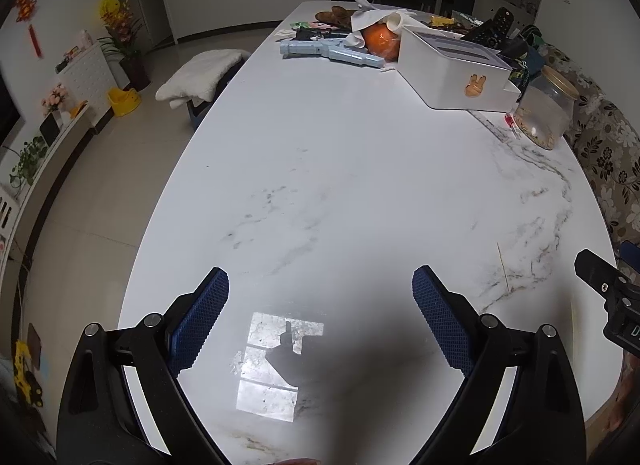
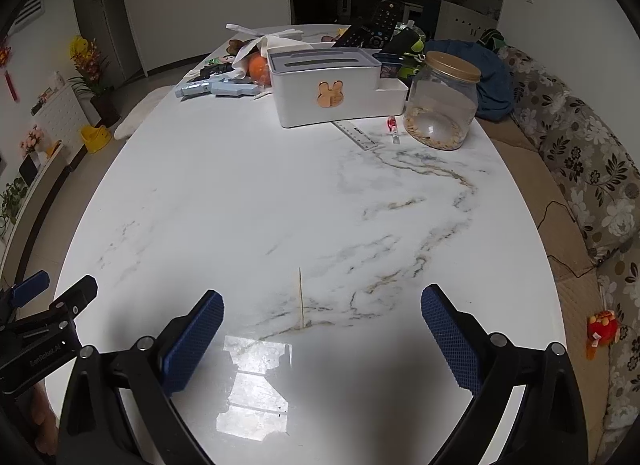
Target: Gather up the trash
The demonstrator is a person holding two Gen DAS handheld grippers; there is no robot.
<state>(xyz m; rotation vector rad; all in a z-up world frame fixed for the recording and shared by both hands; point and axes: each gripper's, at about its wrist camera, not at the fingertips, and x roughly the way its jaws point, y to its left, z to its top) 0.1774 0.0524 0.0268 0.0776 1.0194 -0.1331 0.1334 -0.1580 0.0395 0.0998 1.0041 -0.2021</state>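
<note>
Hovering low over the marble tabletop (image 2: 248, 193), your right hand-held gripper (image 2: 322, 339) has its blue pads spread wide and pinches nothing; the left hand-held gripper (image 1: 320, 317) is likewise spread and empty. The trash nearest you looks to be a thin wooden skewer (image 2: 301, 297), lying flat just ahead of the right gripper, between its pads and well apart from the white box (image 2: 320, 101) and jar (image 2: 442, 105) at the far end. Expect it to be light, stiff, brittle and prone to rolling. You would probably do best pinching it near mid-length, across its axis, closing gently.
</note>
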